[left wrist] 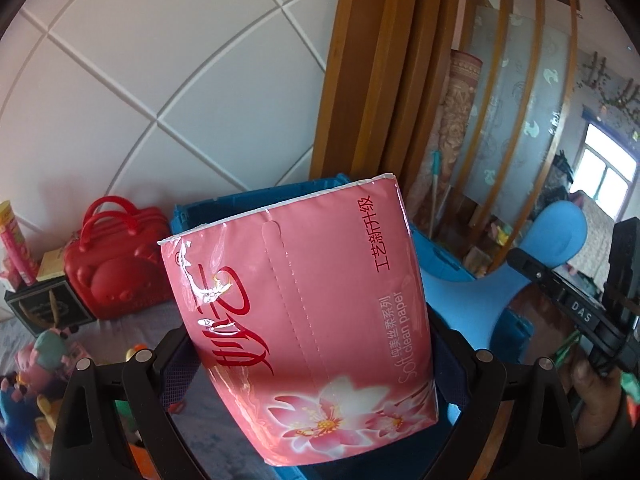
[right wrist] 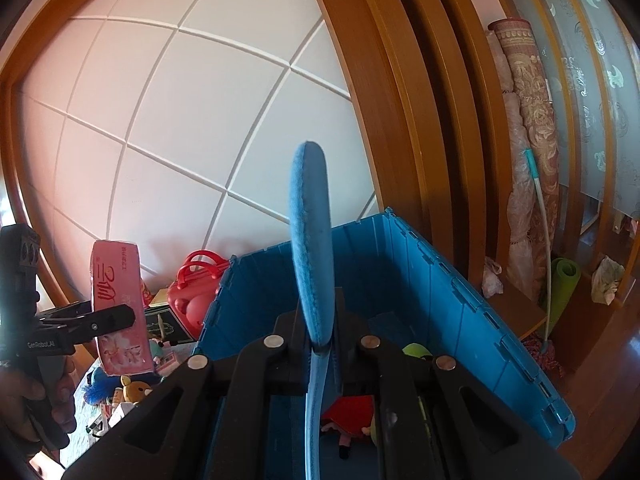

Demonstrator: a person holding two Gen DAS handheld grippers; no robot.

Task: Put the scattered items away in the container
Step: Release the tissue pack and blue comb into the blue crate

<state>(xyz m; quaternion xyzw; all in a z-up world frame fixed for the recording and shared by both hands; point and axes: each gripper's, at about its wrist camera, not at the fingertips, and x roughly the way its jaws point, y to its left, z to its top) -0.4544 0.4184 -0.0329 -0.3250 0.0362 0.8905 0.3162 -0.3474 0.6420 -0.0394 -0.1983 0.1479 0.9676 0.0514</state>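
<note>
The left gripper (left wrist: 312,364) has its jaws clamped on the pink tissue pack (left wrist: 296,312), long axis running toward 12 o'clock, before the blue crate (right wrist: 440,280). The right gripper (right wrist: 320,344) has its jaws together on a thin blue pad (right wrist: 312,248), edge-on, pointing to 12 o'clock above the crate. Only the right wrist view shows toys inside the crate; the left shows the pad's broad face.

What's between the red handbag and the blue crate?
Nothing: in the right wrist view the red handbag sits right beside the blue crate wall.
</note>
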